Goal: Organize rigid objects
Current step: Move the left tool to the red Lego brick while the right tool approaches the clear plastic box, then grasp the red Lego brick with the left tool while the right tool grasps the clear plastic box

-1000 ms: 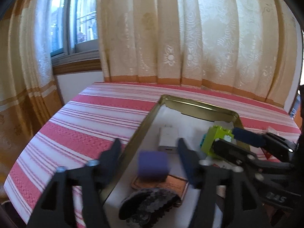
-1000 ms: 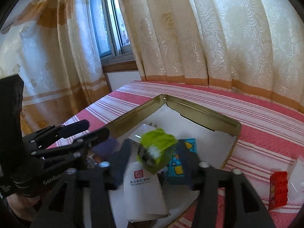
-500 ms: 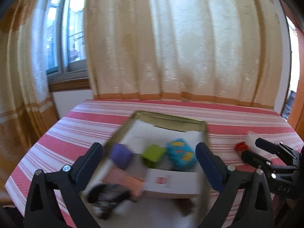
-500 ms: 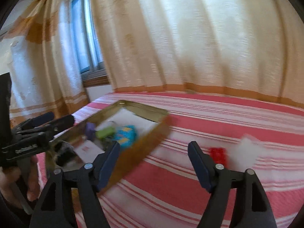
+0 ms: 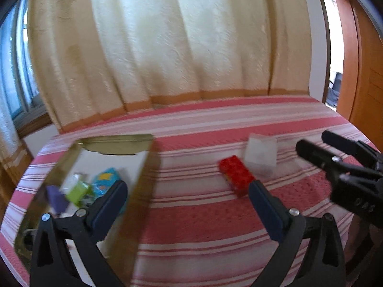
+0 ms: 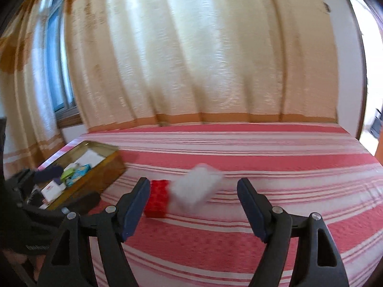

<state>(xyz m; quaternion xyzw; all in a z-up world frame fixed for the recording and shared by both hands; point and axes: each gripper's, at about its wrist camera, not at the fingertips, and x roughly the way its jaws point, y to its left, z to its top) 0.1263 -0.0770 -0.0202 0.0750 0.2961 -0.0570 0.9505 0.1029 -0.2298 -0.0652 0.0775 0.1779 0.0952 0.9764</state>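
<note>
Both our grippers are released and empty: the left gripper point(image 5: 185, 192) spread wide, the right gripper point(image 6: 194, 189) less so. Ahead of our right gripper lie the red brick point(image 6: 157, 197) and, touching it, a blurred white box point(image 6: 195, 187), with open striped bedcover point(image 6: 275, 157) beyond. The gold tin point(image 5: 141, 181) stands to our left; its contents are smeared and partly hidden.
</note>
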